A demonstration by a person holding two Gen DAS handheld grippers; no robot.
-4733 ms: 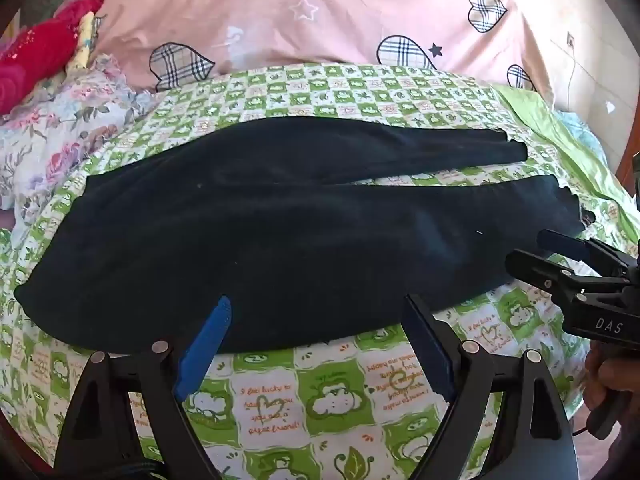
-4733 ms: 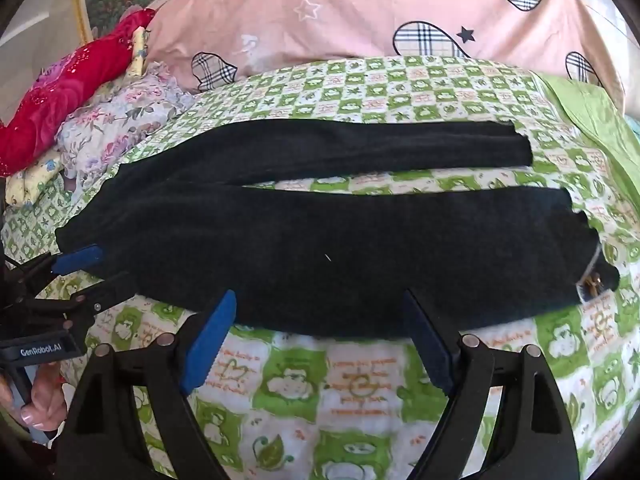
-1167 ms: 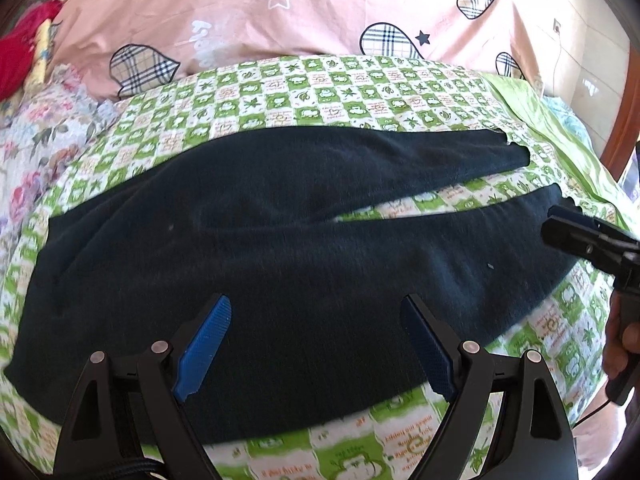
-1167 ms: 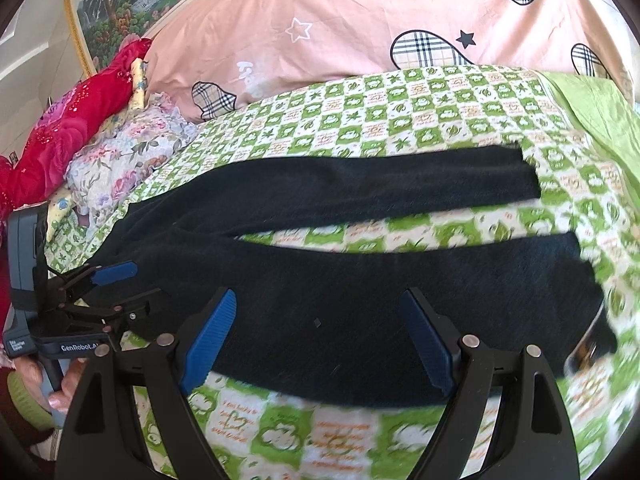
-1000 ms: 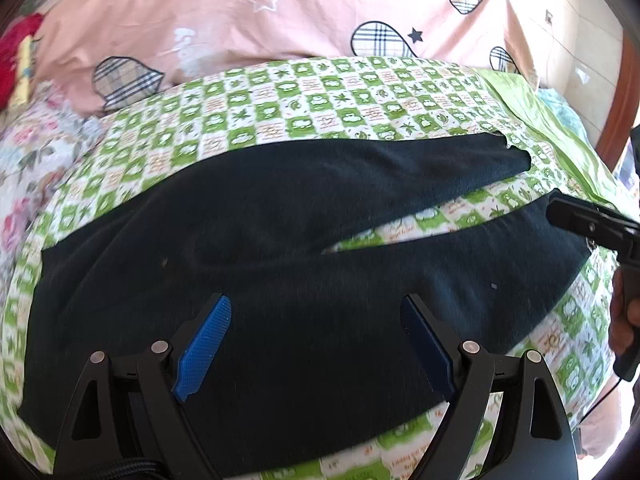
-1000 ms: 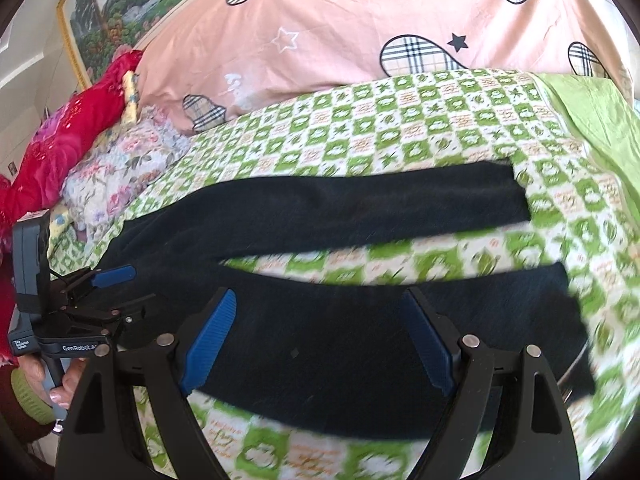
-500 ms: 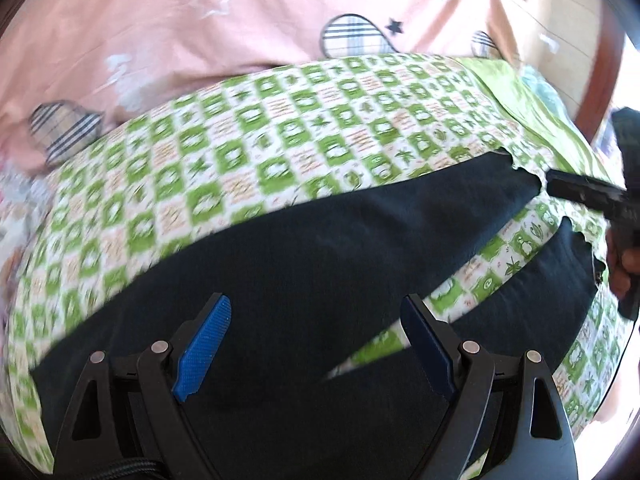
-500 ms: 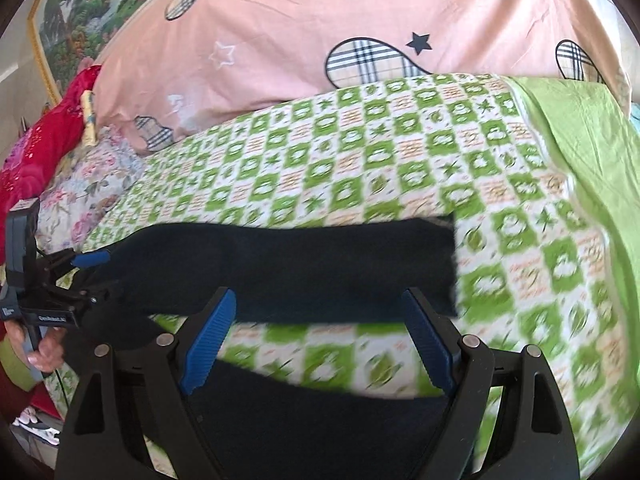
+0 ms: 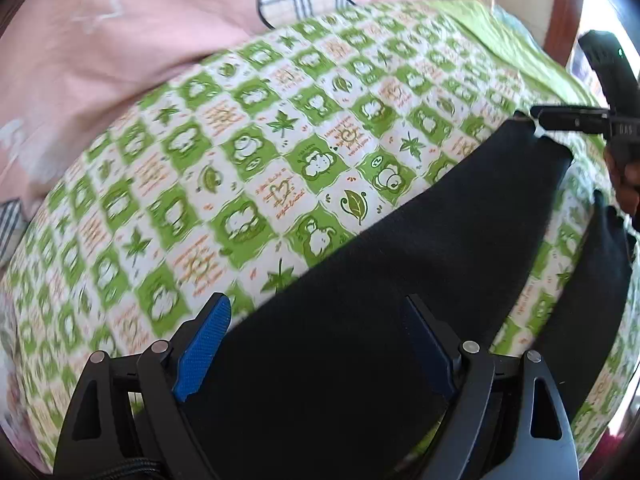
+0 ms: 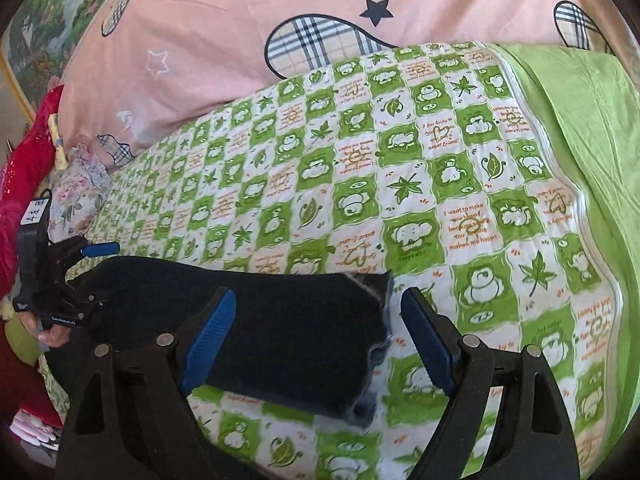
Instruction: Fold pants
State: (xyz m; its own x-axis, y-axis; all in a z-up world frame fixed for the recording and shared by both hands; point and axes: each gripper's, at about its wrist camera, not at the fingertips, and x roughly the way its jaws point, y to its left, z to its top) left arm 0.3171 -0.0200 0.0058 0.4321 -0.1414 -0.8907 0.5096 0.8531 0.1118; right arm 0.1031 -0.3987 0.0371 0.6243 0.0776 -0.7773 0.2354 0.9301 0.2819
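Black pants (image 9: 380, 300) lie flat on a green-and-white checked bedspread (image 9: 240, 160), legs pointing right. My left gripper (image 9: 320, 344) is open over the far leg near the waist end. My right gripper (image 10: 316, 332) is open over the cuff end of the far leg (image 10: 288, 320). The right gripper also shows in the left wrist view (image 9: 560, 122), at the far leg's cuff. The left gripper shows in the right wrist view (image 10: 86, 264), at the waist end. The near leg (image 9: 600, 300) lies lower right.
A pink duvet with plaid hearts (image 10: 280, 20) lies along the far side of the bed. A plain green sheet (image 10: 580, 140) lies at the right. Red and floral bedding (image 10: 32, 152) is piled at the left. A wooden bed frame (image 9: 560, 12) stands far right.
Both grippers have moved forward across the pants, from the near leg to the far leg, and sit lower over the cloth. Both stay open.
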